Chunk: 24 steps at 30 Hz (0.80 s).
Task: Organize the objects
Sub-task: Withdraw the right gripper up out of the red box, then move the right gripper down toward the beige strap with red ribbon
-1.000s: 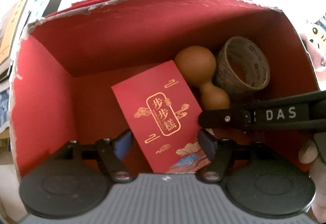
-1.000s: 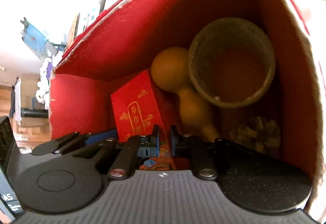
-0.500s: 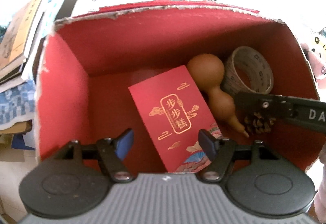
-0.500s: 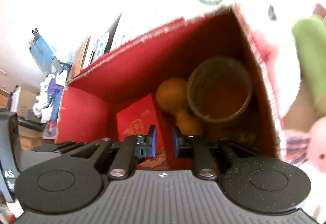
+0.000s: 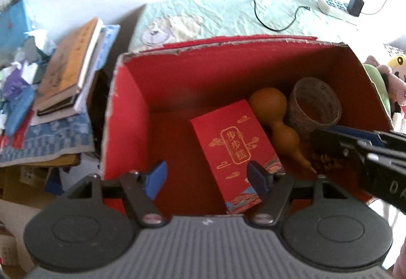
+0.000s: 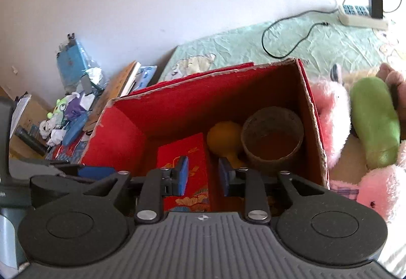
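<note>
The box (image 5: 121, 126) is red inside, and the packet (image 5: 233, 147) is red with gold characters (blue waves below). The gourd (image 5: 276, 114) is tan-orange.

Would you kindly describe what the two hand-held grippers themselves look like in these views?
Both look alike. The left hand-held gripper has a grey ribbed body, two round black discs, black linkage arms with silver screws, and blue pads on its fingers. The right hand-held gripper shows the same build; from the left camera its black side carries white lettering. No cables or sleeves are visible.
</note>
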Motion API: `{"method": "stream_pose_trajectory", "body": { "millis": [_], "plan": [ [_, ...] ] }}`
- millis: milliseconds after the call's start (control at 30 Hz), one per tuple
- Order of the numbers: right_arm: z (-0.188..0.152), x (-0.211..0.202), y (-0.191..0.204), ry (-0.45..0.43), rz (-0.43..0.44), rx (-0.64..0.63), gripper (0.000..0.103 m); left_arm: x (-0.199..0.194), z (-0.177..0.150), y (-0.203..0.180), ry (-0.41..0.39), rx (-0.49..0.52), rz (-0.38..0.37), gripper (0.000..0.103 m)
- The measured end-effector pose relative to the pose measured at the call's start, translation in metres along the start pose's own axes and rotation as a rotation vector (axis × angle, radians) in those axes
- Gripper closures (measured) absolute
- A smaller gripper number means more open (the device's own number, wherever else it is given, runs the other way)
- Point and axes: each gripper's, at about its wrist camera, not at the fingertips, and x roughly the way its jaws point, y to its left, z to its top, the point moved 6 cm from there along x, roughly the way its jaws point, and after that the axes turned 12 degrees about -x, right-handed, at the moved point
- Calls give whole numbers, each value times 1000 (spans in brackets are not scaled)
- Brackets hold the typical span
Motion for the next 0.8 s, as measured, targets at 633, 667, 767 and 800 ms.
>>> {"method": "stream_pose_trajectory", "body": {
  "millis": [633, 667, 767, 800],
  "plan": [
    [-26, -58, 5, -103, 110, -96, 61, -49, -39, -24, -92, -53, 66, 27],
    [-27, -59, 5, -97, 119, -91, 61, -52, -40, -25, -106, -57, 81, 26],
    [-31, -64, 3, -87, 151, -76, 61, -60, -44, -26, -128, -66, 106, 24],
    [-32, -66, 3, -86, 158, -79, 61, -62, -46, -26, -130, -74, 104, 22]
  ]
}}
